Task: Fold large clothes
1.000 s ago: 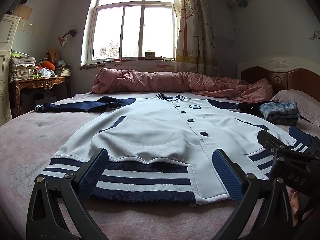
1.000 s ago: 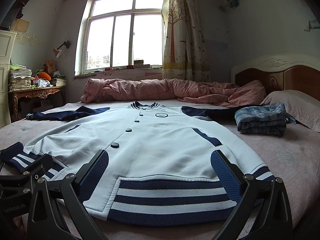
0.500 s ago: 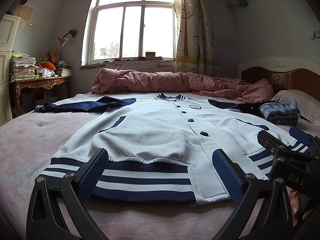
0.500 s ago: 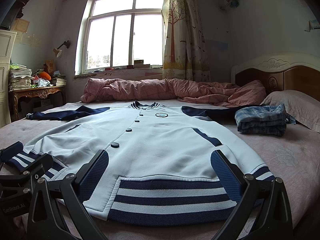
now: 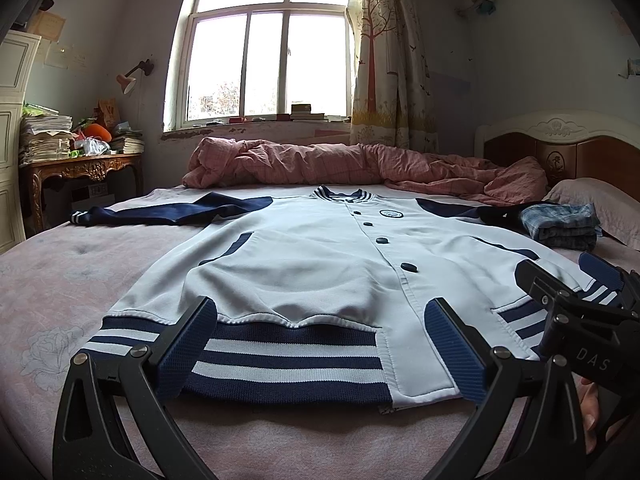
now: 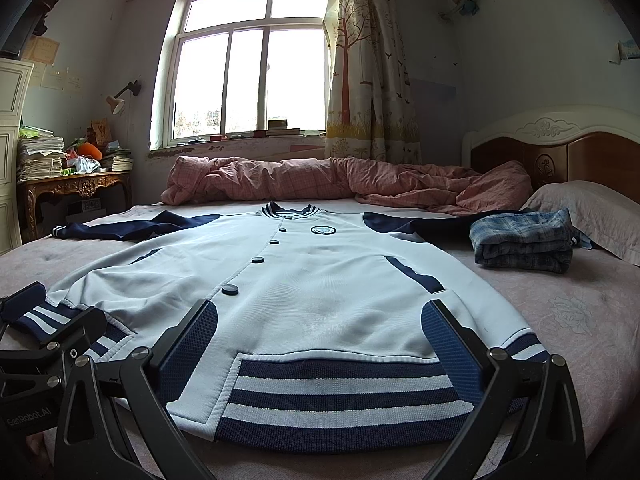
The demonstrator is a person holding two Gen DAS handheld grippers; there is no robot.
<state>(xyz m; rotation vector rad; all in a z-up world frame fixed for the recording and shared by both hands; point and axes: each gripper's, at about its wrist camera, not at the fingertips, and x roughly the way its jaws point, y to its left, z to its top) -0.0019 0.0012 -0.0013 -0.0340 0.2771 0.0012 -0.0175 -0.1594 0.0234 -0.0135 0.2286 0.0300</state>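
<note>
"DAS" reads on the right gripper (image 5: 592, 292); "GenRobot.AI" on the left gripper (image 6: 44, 320).

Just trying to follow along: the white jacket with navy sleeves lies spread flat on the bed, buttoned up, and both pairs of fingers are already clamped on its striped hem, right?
Not quite: neither is clamped. Both wrist views show the left gripper and right gripper open at the striped hem of the white jacket with navy sleeves, spread flat and buttoned on the bed.

Pale blue jacket (image 5: 320, 264) lies flat, buttoned, navy sleeves outspread
</note>
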